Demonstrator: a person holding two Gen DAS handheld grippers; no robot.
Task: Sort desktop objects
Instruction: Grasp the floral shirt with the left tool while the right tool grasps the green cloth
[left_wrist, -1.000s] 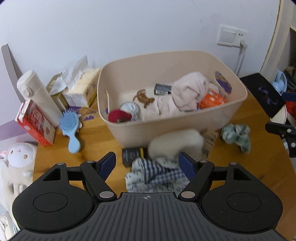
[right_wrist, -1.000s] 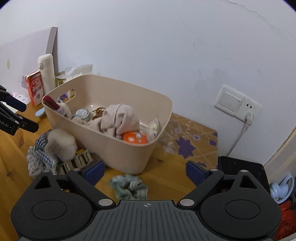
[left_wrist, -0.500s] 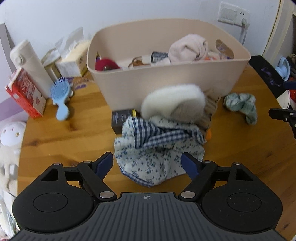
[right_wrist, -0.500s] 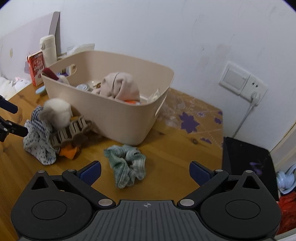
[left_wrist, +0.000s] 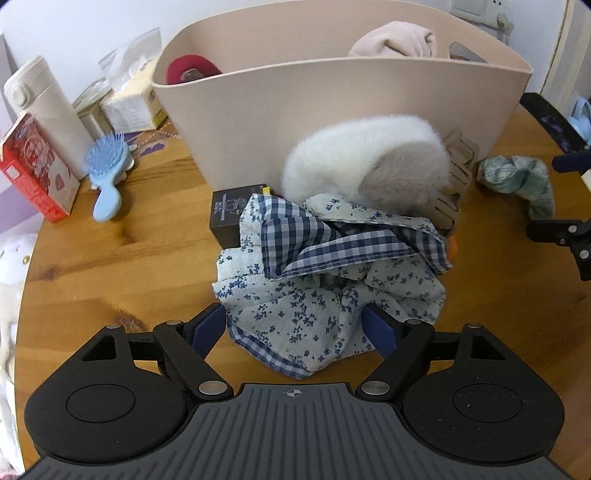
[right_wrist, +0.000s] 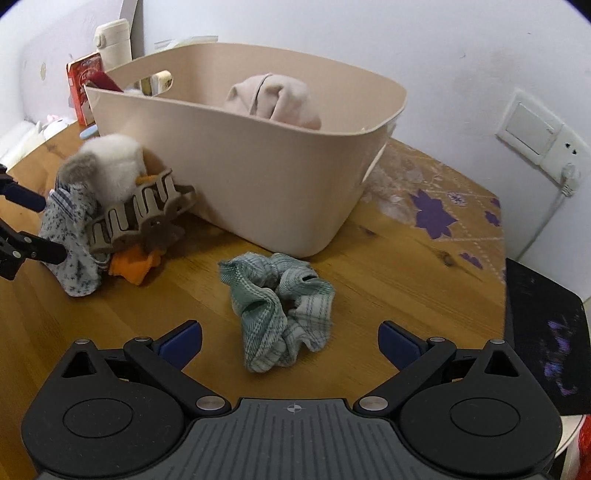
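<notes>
**Hovering over the clutter: two grippers above a crowded wooden table**

Left wrist view: the left gripper hangs over the table with its jaws spread wide, its blue pads on either side of the near edge of a crumpled floral-and-check cloth, not pressing it. Behind the cloth, a white fluffy item leans against the beige bin, beside a dark small box. A blue hairbrush, a red carton and a white flask stand further left.

Right wrist view: the right gripper is likewise spread, holding nothing. A green checked scrunchie lies on the wood just ahead, between its fingers. A brown claw hair clip rests on the pile by the bin, an orange scrap beneath it.
</notes>
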